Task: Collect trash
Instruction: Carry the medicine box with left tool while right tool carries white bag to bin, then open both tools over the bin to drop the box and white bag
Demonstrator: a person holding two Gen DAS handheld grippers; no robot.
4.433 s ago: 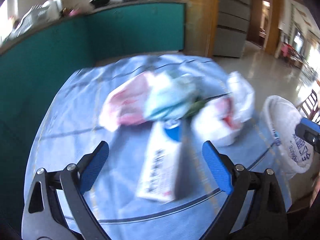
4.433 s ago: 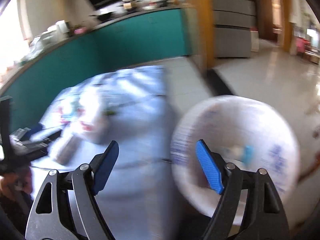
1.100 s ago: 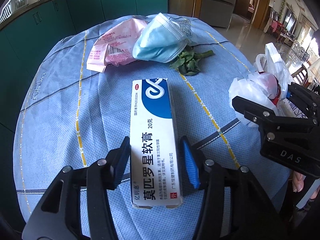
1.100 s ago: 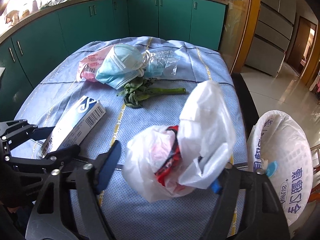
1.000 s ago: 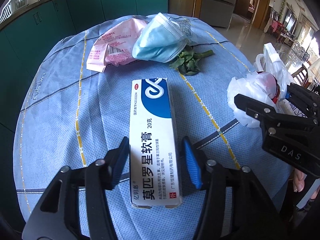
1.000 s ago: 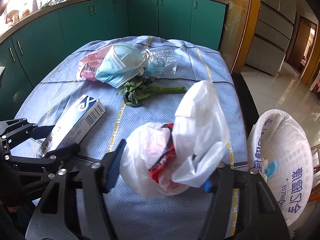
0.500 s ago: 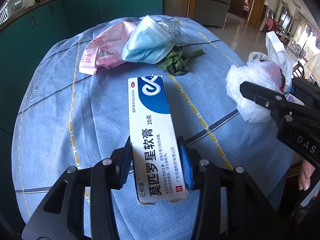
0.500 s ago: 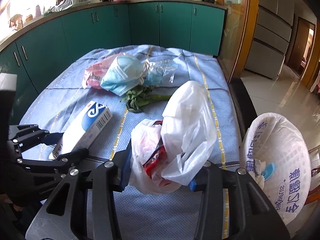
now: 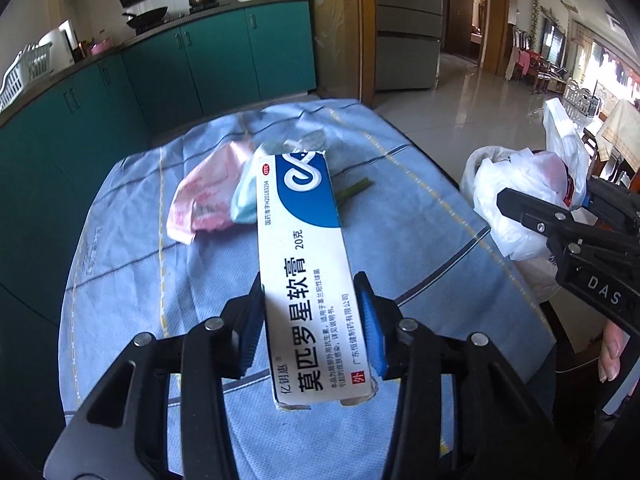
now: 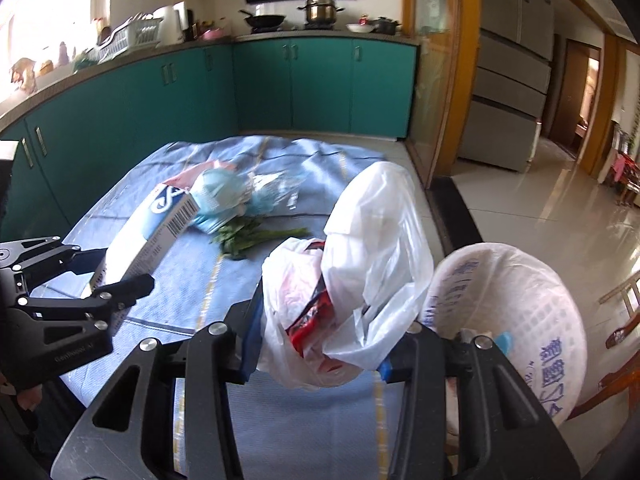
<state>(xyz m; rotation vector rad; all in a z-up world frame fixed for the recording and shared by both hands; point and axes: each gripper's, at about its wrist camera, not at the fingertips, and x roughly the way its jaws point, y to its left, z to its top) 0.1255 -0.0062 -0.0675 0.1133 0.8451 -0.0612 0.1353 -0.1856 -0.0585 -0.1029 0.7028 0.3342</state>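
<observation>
Pinched, between the blue pads of the left gripper, a long white-and-blue cardboard box, held above the round table under a pale blue cloth, near its front edge. Squeezed, between the pads of the right gripper, a crumpled white plastic bag with something red inside, also above the front edge of the table, on its right side.

Judged about halfway done: 2 items were off the table but not yet dropped in. Stood just beyond the right edge of the table, the white plastic lattice basket lined with a printed bag; seemed to hold a few small scraps already, not clear enough to name.

Left at the far side of the table, 4 pieces: a light blue face mask, a pink foil wrapper touching it, a clear printed wrapper just behind, and a green leafy stalk a little nearer the middle.

Read on the box: "莫匹罗星软膏", "20克", a small red "OTC" oval, a red square with "外", and a barcode on 1 side. Read on the right gripper's body: "DAS". Printed on the basket's liner, large blue characters, too bent to read with confidence.
</observation>
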